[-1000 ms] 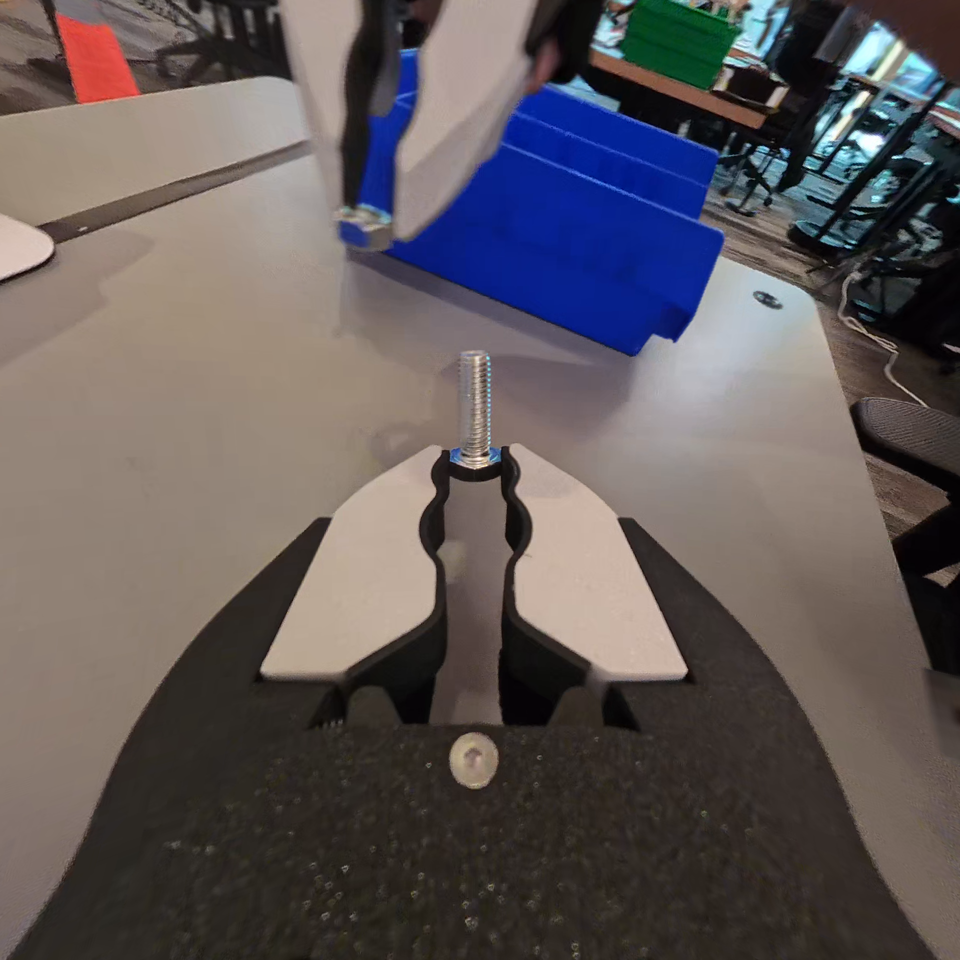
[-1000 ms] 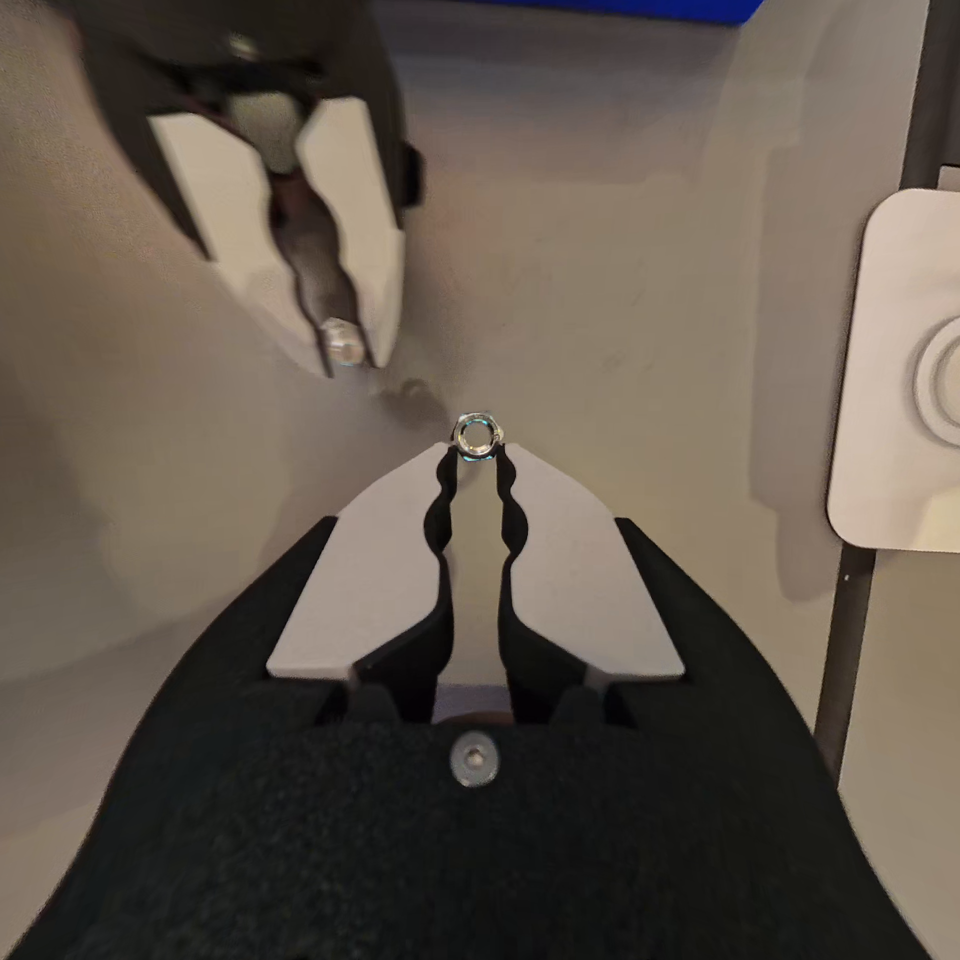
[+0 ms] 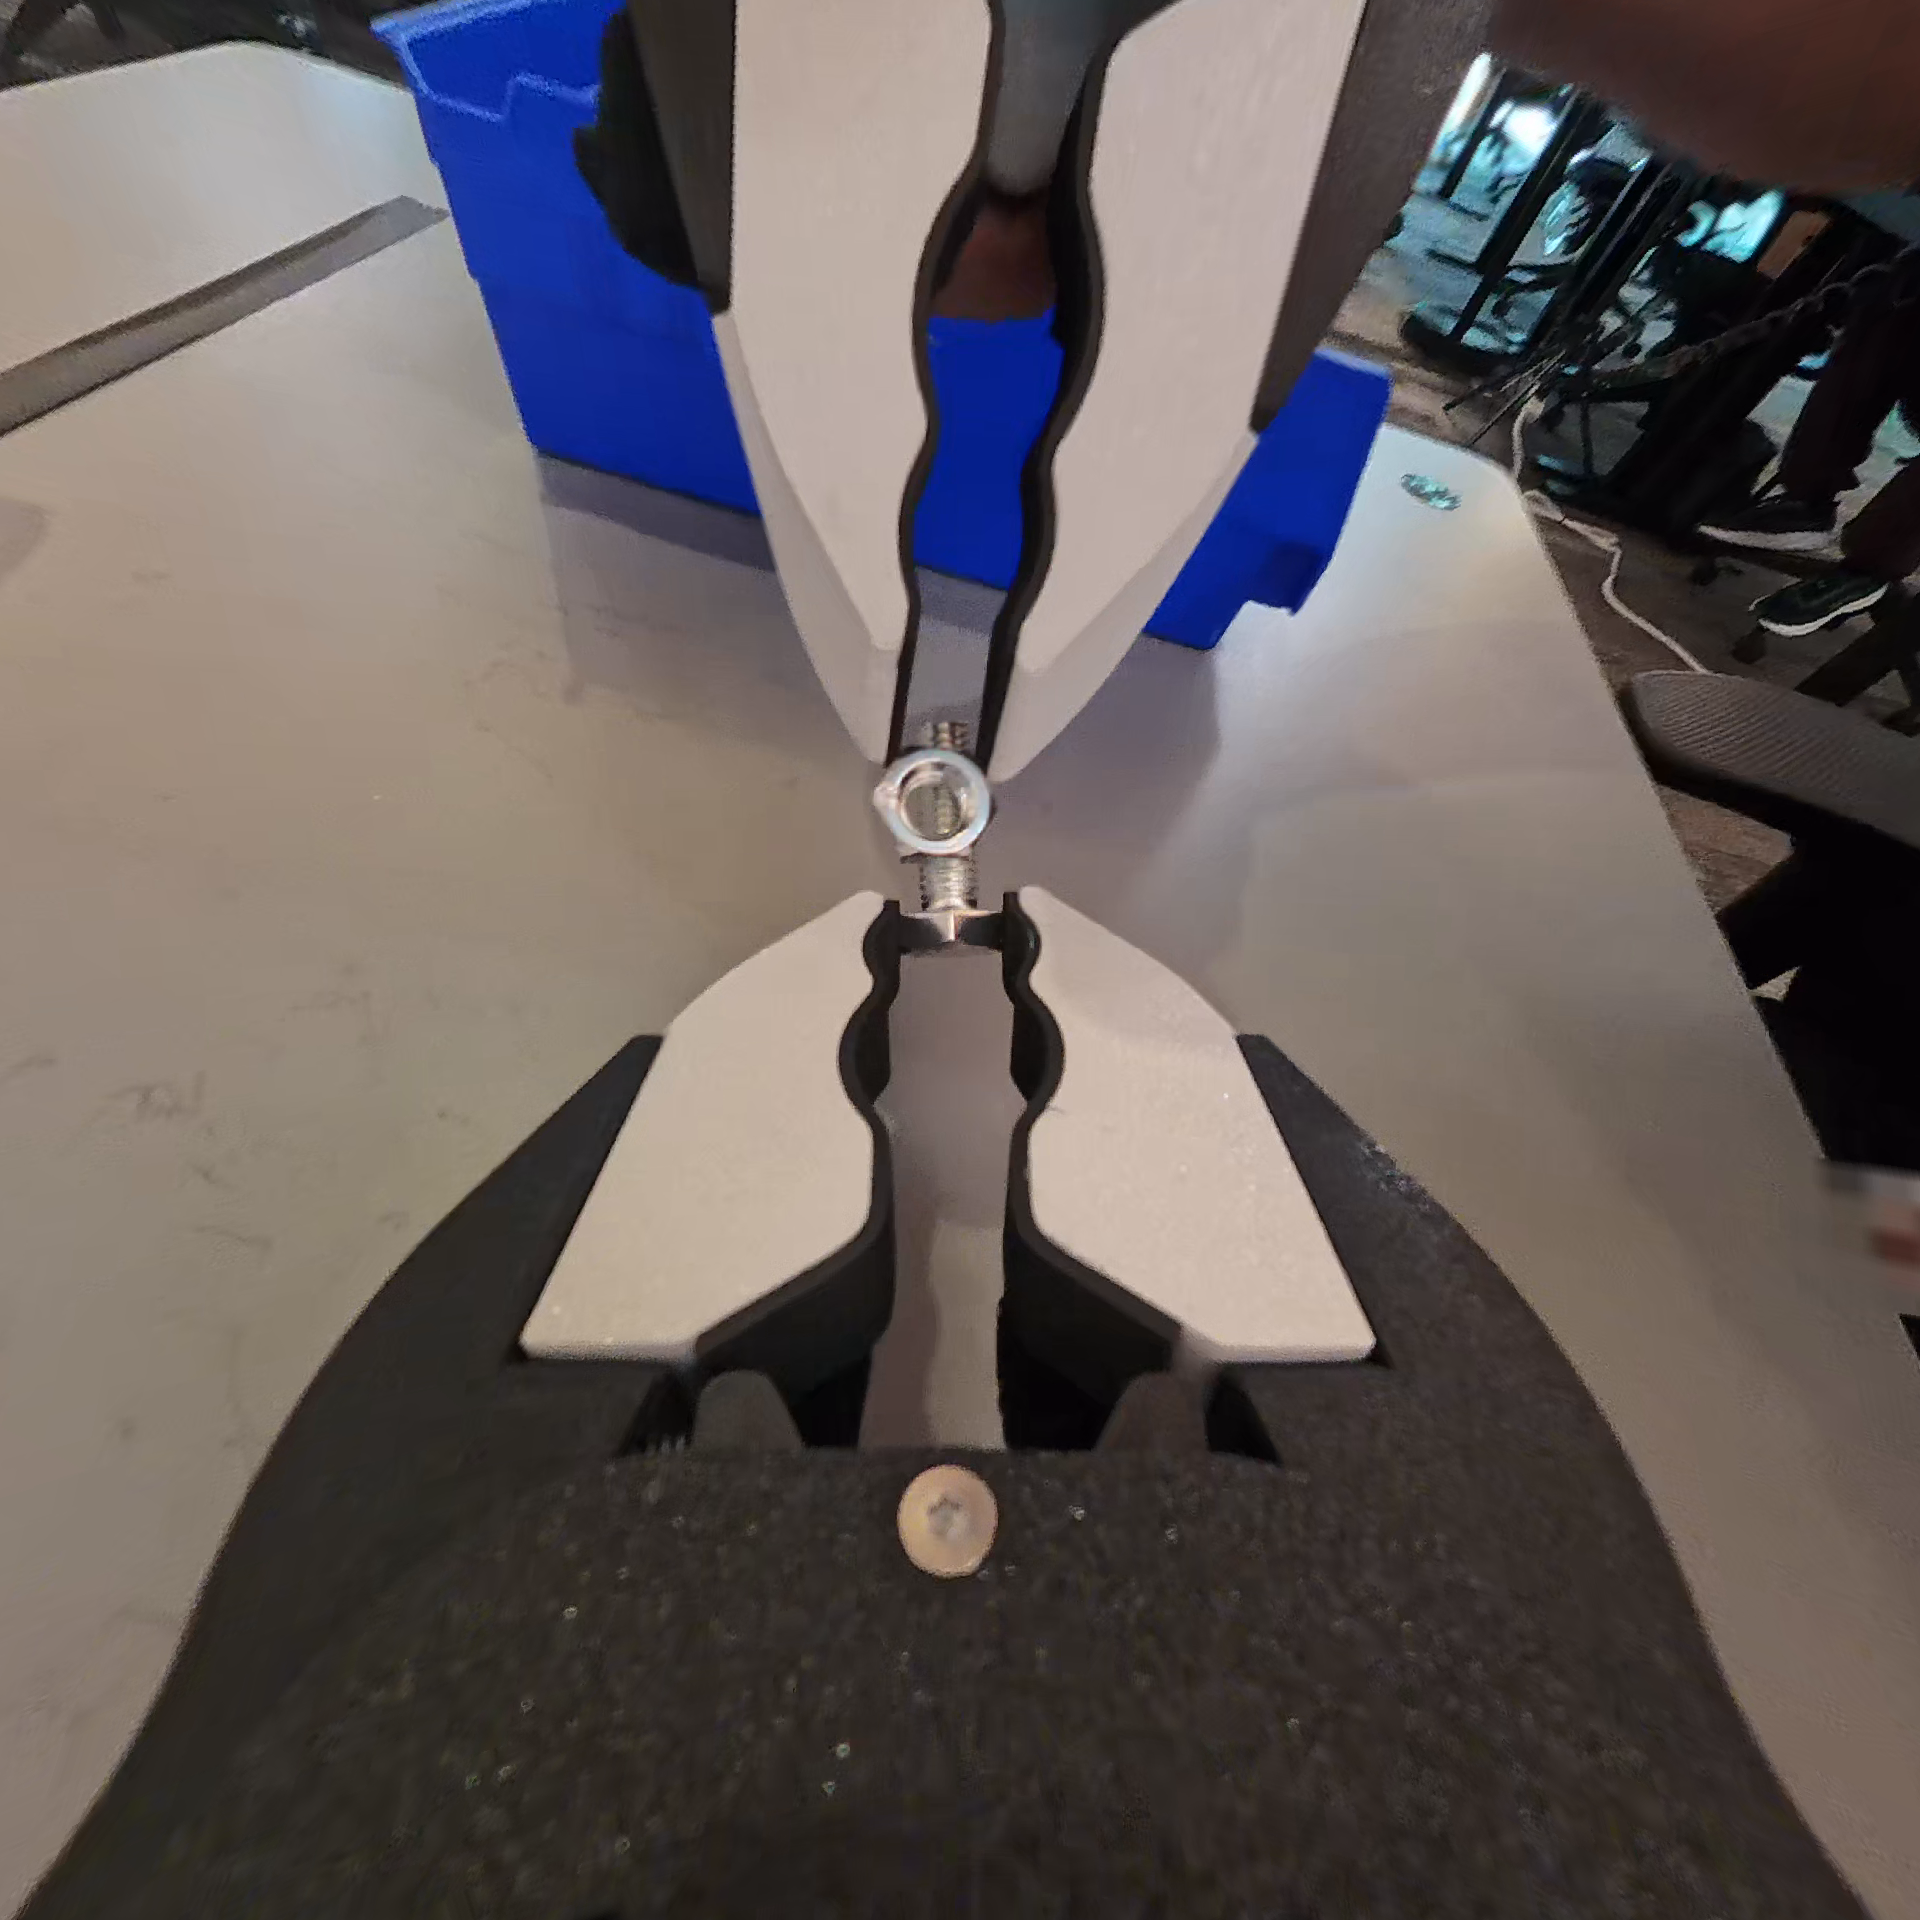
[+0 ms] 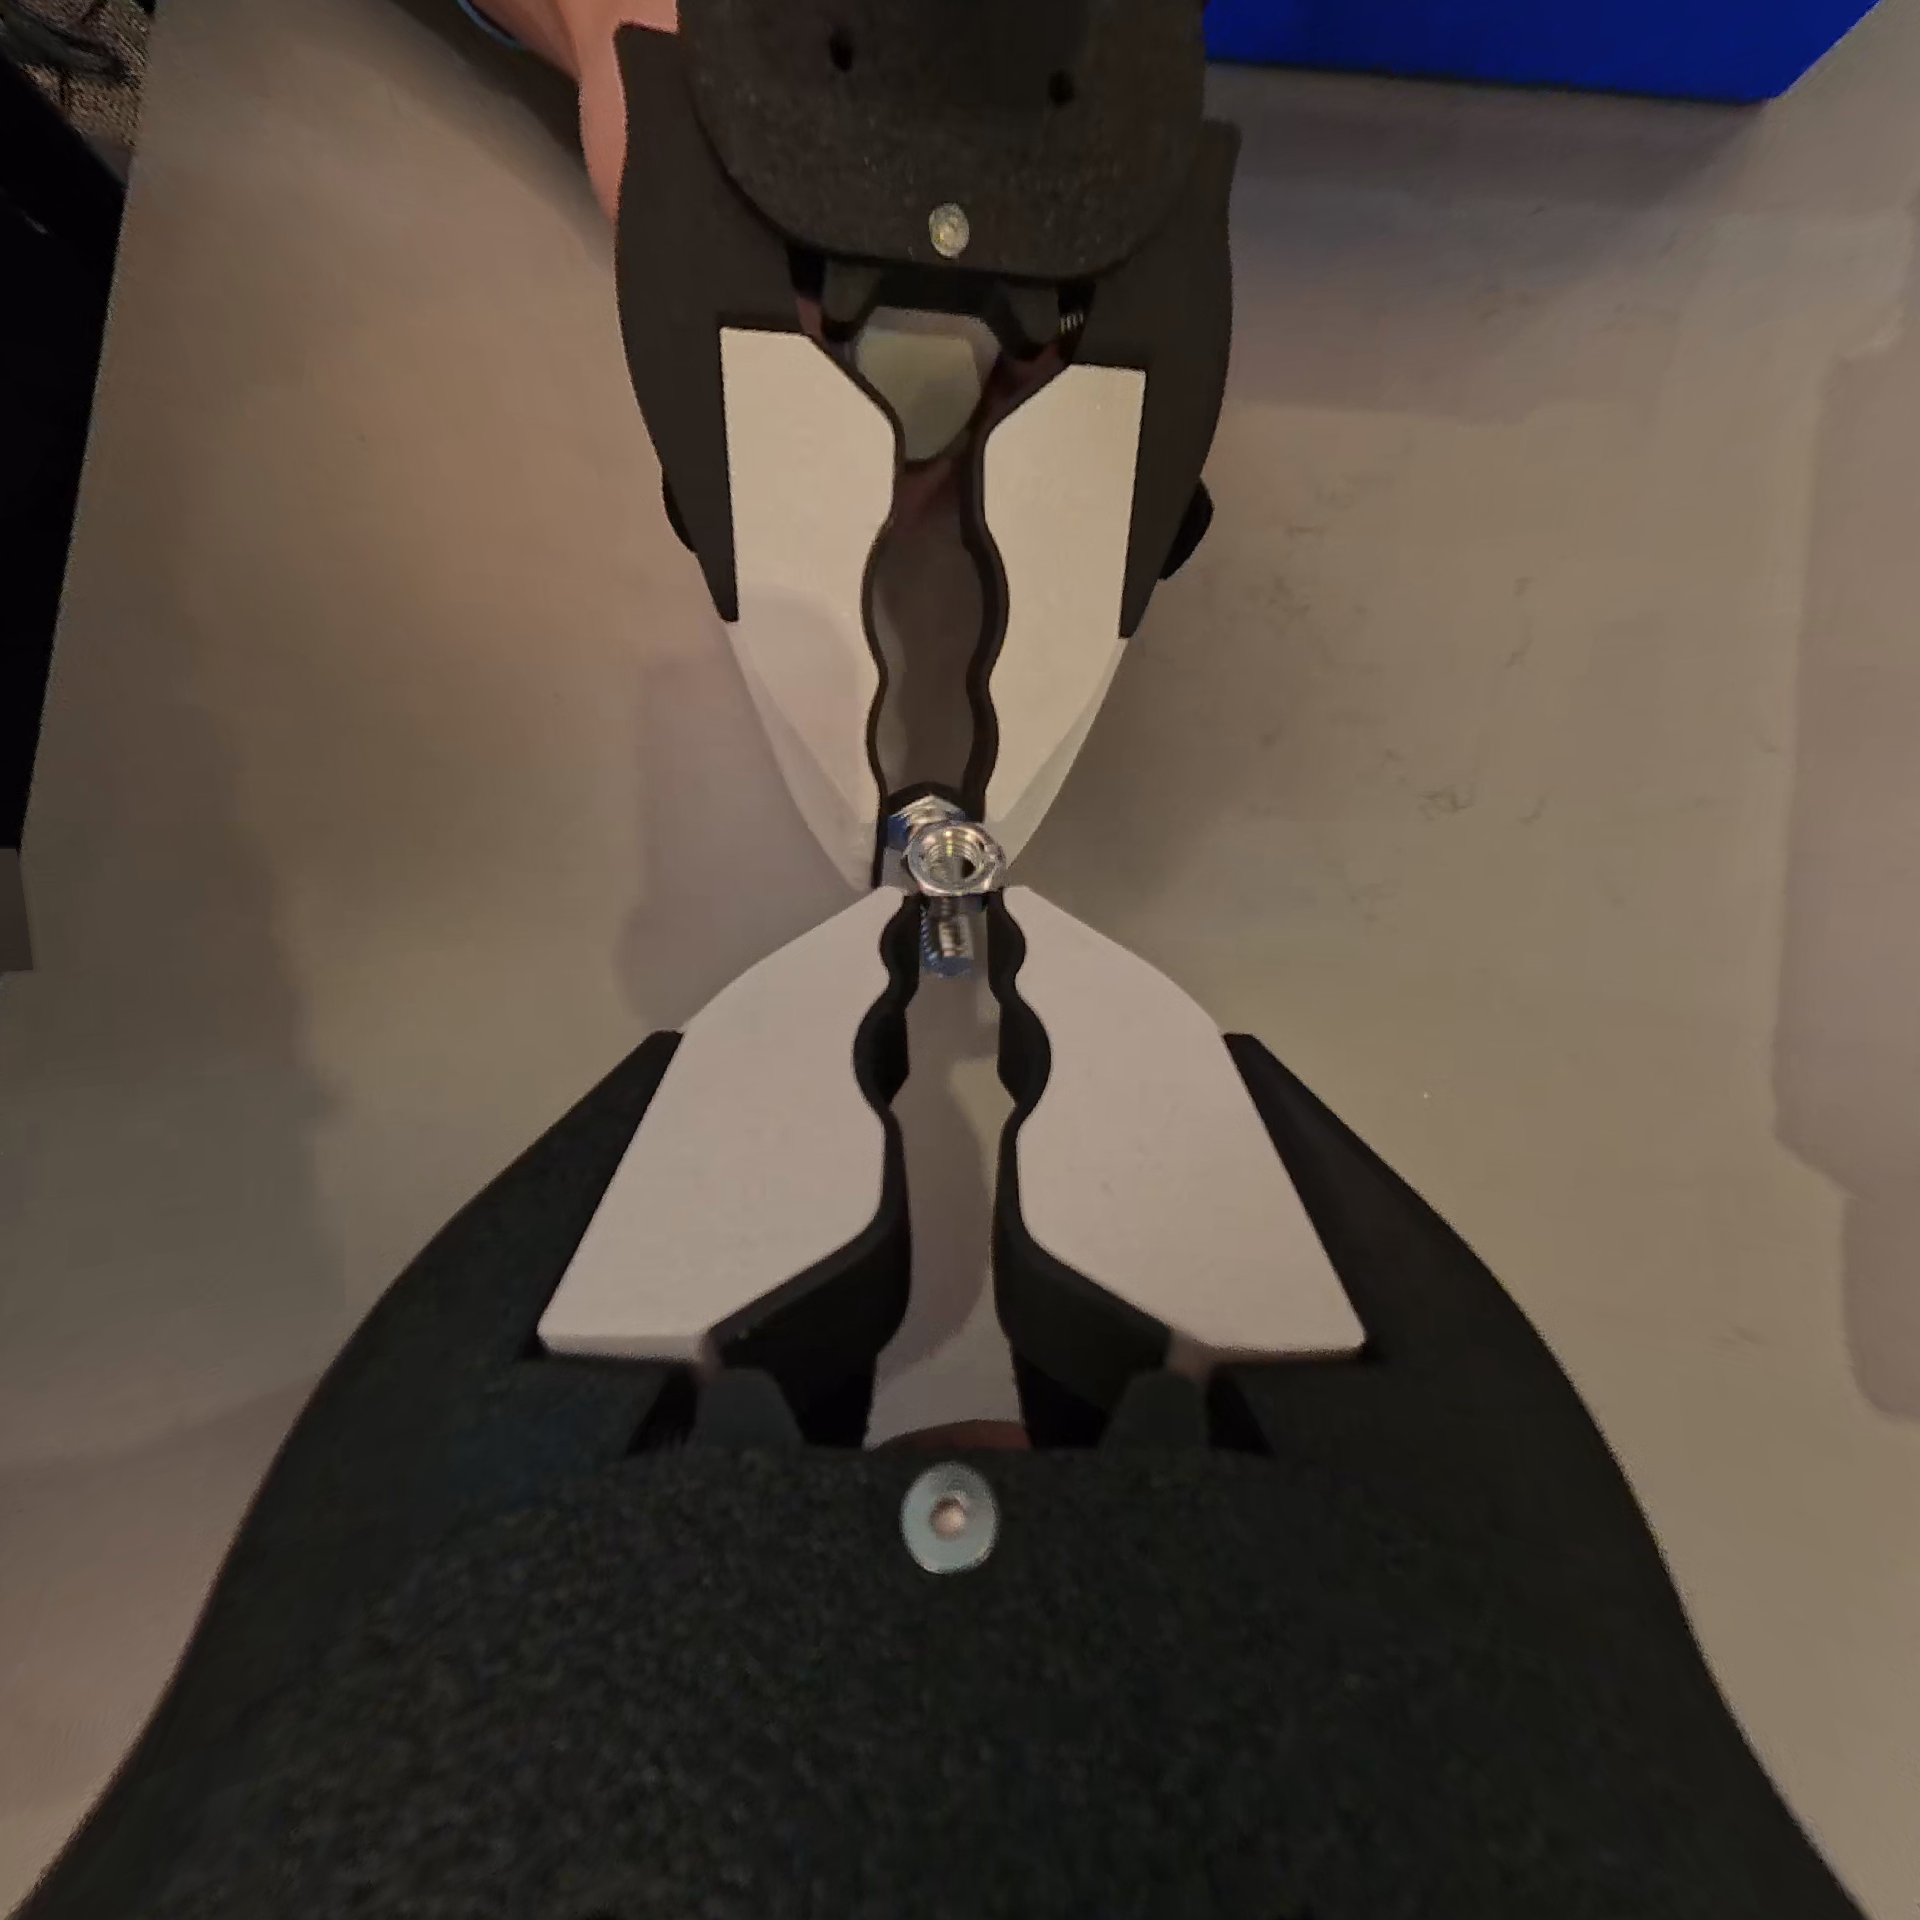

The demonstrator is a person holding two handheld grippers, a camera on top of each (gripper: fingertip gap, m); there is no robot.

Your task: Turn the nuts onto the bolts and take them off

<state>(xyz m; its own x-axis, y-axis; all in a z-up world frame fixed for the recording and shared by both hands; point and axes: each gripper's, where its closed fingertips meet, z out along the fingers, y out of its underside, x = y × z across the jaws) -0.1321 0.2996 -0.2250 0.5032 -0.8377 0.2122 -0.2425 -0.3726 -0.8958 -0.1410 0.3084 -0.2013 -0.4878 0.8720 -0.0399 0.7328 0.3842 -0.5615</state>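
My left gripper (image 3: 948, 920) is shut on the head of a silver bolt (image 3: 943, 883), whose threaded shaft points up and away. My right gripper (image 3: 940, 769) comes down from the top of the left wrist view, shut on a silver nut (image 3: 933, 812). The nut sits against the side of the shaft with its hole facing the camera; it is not threaded on. In the right wrist view my right gripper (image 4: 951, 894) holds the nut (image 4: 954, 857), and the bolt (image 4: 945, 945) runs under it from the left gripper (image 4: 935, 821) opposite. The two grippers are tip to tip.
A blue plastic bin (image 3: 623, 364) stands on the grey table (image 3: 312, 779) behind the grippers; its edge shows at the top of the right wrist view (image 4: 1558, 52). An office chair (image 3: 1766, 748) stands off the table's right edge. Both grippers' tips are close together, under 4 cm apart.
My right gripper has come down from the upper left with the nut and now meets the bolt tip to tip. The left gripper still holds the bolt.
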